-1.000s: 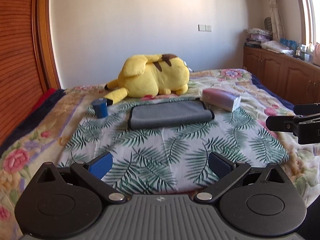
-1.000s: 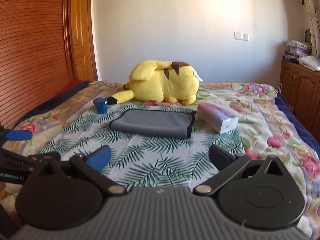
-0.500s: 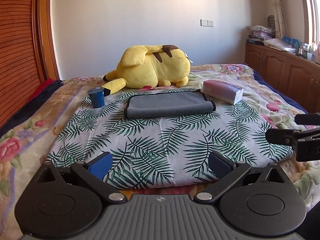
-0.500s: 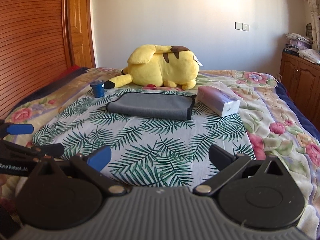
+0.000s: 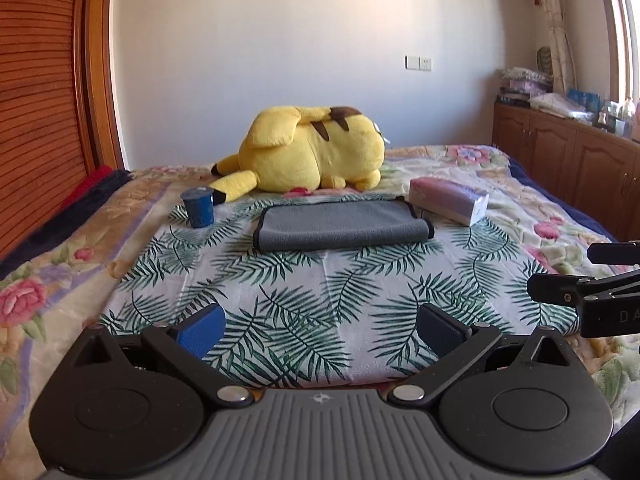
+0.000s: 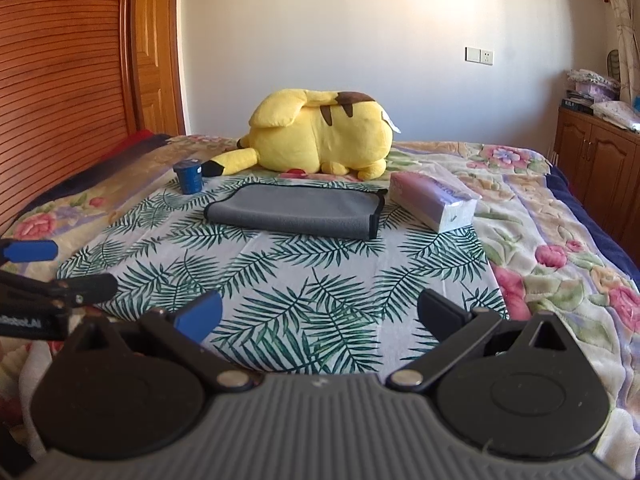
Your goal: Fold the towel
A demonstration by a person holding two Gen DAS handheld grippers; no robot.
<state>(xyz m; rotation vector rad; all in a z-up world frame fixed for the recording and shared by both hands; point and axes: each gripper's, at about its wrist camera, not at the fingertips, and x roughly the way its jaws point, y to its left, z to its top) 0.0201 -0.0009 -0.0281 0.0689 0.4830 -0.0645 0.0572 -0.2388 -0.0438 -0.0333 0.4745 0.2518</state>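
Note:
A grey towel (image 5: 340, 226) with a dark edge lies folded on the palm-leaf cloth (image 5: 304, 300) in the middle of the bed; it also shows in the right wrist view (image 6: 296, 216). My left gripper (image 5: 320, 326) is open and empty, held low at the near edge of the cloth, well short of the towel. My right gripper (image 6: 318, 314) is open and empty, also at the near edge. Each gripper shows at the side of the other's view: the right one (image 5: 592, 284) and the left one (image 6: 48, 272).
A yellow plush toy (image 5: 312, 152) lies behind the towel. A blue cup (image 5: 198, 208) stands to its left and a tissue pack (image 5: 448, 200) to its right. A wooden wardrobe (image 6: 60, 80) stands on the left and cabinets (image 5: 568, 160) on the right.
Both grippers have dropped lower and pulled back toward the near edge of the bed. The towel now sits higher and farther in both views. Both stay open.

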